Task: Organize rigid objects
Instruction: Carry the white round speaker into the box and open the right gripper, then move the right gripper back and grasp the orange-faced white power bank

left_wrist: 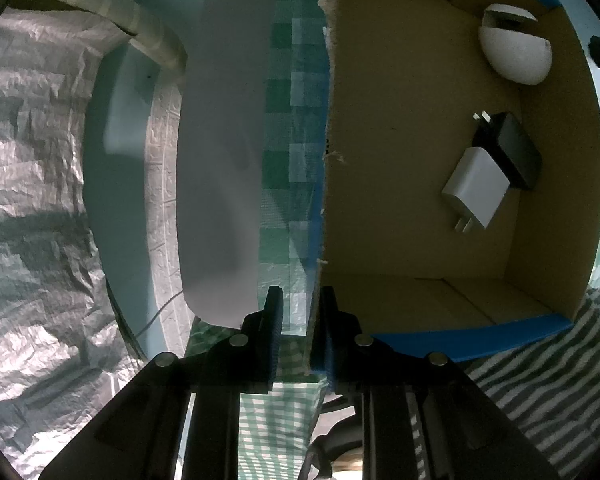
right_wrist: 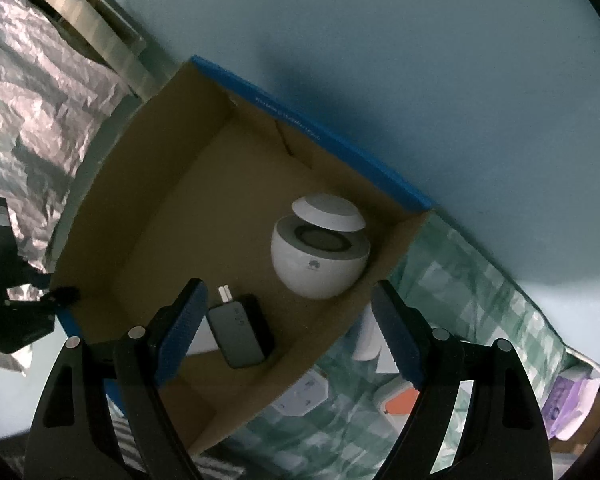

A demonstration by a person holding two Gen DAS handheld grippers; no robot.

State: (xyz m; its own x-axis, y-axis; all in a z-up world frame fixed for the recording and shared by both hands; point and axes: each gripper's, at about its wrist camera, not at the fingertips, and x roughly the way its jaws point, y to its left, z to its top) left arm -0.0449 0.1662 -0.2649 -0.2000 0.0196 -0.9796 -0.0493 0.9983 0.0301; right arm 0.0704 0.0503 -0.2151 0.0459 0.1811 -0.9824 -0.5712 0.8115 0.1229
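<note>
A cardboard box (left_wrist: 400, 152) with blue outer faces sits on a green-and-white checked tablecloth (left_wrist: 296, 128), seen from above by both wrist cams. The left gripper (left_wrist: 300, 312) points almost straight down at the box's near-left wall, its jaws drawn close together w/ the torn cardboard edge (left_wrist: 327, 80) running up from the narrow gap between them; the pads appear to pinch that wall, though contact itself is partly hidden by the fingers.

Inside the box, three items lie toward the far-right side. A white dome-shaped speaker (left_wrist: 514, 48) rests in the corner, lid tilted open. Nearer, a black charger (left_wrist: 512, 148) lies flat, prongs toward the speaker, w/ a white charger (left_wrist: 478, 188) touching its side, prongs pointing the opposite way.

In the right wrist view, the right gripper (right_wrist: 288, 328) hangs over the box w/ jaws spread wide and nothing between the pads; its blue-faced fingers (right_wrist: 182, 328) frame the black charger and the box's right wall. The speaker sits just beyond, against the wall.

Outside the box on the cloth, partly hidden by the right finger: a white socket adapter (right_wrist: 304, 394), an orange-and-white item (right_wrist: 396, 400) and a white object (right_wrist: 366, 340) too obscured to ID. A purple pack (right_wrist: 568, 404) lies at the edge. Crinkled silver foil (left_wrist: 28, 184) covers the area left of the table.
</note>
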